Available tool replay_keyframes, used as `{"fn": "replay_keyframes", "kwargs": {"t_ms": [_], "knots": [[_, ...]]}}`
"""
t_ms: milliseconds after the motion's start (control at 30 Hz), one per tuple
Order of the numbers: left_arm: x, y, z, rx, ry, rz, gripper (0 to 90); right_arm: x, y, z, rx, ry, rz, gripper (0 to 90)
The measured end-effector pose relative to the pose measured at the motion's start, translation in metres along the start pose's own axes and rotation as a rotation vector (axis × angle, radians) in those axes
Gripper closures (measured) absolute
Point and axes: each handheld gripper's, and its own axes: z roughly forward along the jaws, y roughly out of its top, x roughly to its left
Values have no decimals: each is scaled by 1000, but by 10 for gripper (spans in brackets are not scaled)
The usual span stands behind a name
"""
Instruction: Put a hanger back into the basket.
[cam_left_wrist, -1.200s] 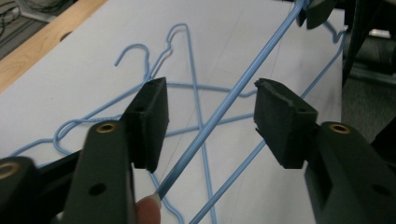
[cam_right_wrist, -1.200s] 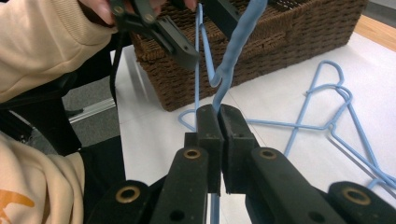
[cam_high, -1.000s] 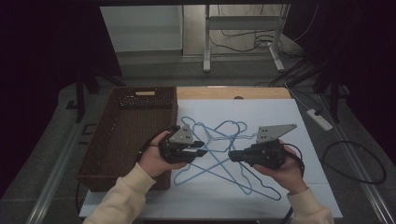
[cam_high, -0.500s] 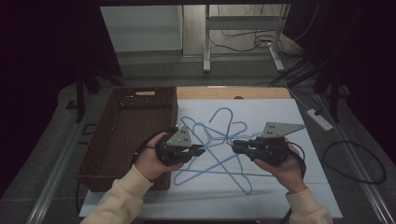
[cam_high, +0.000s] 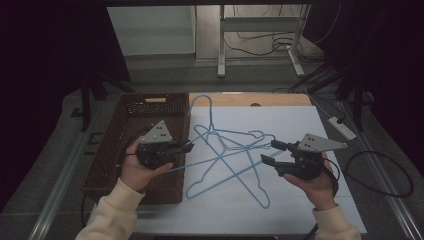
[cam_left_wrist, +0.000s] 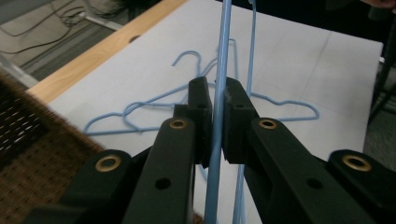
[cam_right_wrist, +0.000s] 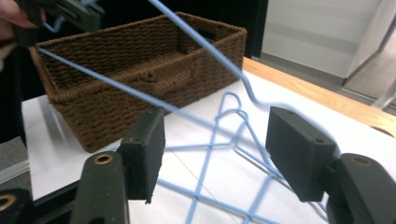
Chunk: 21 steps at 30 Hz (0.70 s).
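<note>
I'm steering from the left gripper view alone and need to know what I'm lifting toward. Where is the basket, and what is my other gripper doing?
Observer: The brown wicker basket stands at the table's left edge, right under the left gripper, which is shut on one blue hanger.
Operator: And the right one?
Observer: The right gripper has just been opening; its jaws stand apart over the hanger pile, pads pressing on nothing.
Operator: Is the held hanger free?
Observer: I cannot tell; its far end runs into the pile.
</note>
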Motion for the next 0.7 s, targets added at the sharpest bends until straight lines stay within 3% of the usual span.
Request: {"fn": "replay_keyframes", "kwargs": {"t_ms": [367, 700], "knots": [[10, -21, -20, -47, 57, -62, 840, -8, -29, 4, 60, -42, 44, 346], [19, -39, -34, -81, 100, -109, 840, -11, -51, 6, 104, -48, 80, 341]]}}
